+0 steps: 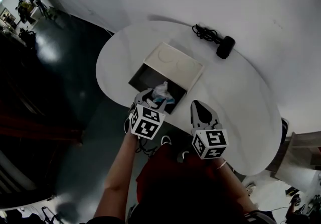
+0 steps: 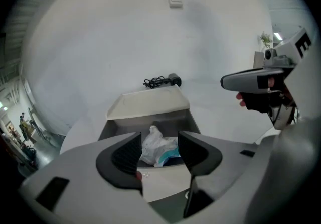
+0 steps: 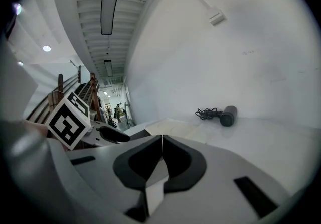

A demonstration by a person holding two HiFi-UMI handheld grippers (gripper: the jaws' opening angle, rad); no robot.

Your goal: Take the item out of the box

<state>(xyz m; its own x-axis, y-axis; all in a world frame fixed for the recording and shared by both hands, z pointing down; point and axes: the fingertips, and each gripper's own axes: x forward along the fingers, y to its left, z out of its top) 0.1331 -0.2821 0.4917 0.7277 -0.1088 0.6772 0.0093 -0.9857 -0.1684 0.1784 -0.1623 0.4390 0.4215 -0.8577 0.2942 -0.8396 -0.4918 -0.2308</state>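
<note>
- Person's bare forearm [image 1: 116, 178], at the bottom of the head view, reaching up to the left gripper [image 1: 149, 98]. The gripper's marker cube [image 1: 146, 121] faces the camera.
- Left gripper: fingers [image 2: 125, 153] spread, poised over the near rim of the box. The item shows in the gap between them. No view settles whether they touch it.
- Right gripper [image 1: 198, 105]: fingers [image 3: 140, 160] pressed together with nothing between them. It is held above the counter's near edge, just beside the box on its right.
- Counter [image 1: 241, 102]: white with a rounded outline; it carries everything listed below.
- Box [image 1: 141, 74]: open, with a dark interior, set at the counter's near-left edge.
- Item [image 2: 158, 146]: a crumpled white plastic wrap with a teal patch. It lies inside the box toward its near wall, under the left gripper.
- Lid [image 1: 176, 63]: pale, folded back on the far side of the box and tilted up from the counter.
- Black device [image 1: 225, 47]: cylindrical, lying near the counter's far edge and well apart from the box.
- Cord [image 1: 203, 32]: black and bundled, beside the device.
- Wall [image 3: 261, 62]: plain white, rising behind the counter's far edge.
</note>
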